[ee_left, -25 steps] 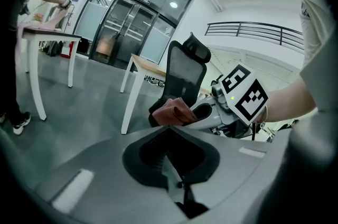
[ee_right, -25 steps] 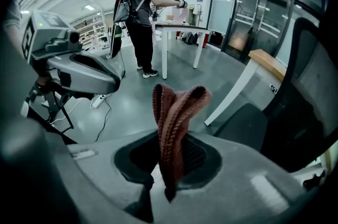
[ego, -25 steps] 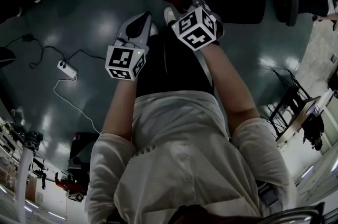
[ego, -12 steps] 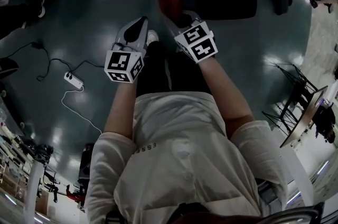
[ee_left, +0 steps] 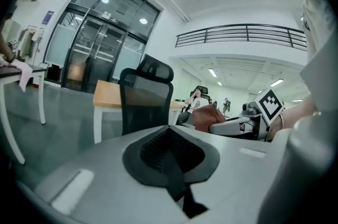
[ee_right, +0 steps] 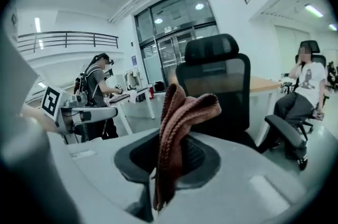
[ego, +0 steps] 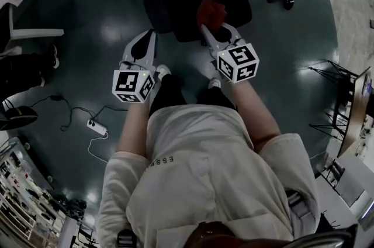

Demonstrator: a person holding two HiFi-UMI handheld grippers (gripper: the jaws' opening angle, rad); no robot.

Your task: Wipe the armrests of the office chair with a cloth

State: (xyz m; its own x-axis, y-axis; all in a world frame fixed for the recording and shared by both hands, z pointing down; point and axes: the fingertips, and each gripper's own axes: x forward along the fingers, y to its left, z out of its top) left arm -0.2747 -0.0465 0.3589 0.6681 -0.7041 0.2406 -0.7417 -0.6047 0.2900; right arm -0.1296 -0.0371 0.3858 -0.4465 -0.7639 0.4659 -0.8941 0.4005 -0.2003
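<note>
The right gripper (ee_right: 168,165) has its fingers (ee_right: 132,157) pinching a red-brown cloth (ee_right: 182,114), which stands up out of them with the black chair (ee_right: 216,77) just beyond. The left gripper (ee_left: 171,157) has its fingers (ee_left: 148,151) pressed together on nothing, with the chair ahead of them too. Only the head view shows the letters "ESSE" on the person's pale shirt (ego: 193,171); only the gripper views show a seated person (ee_right: 306,85) off to the right of the right fingers and a wood-topped surface (ee_left: 108,95) behind the chair.
</note>
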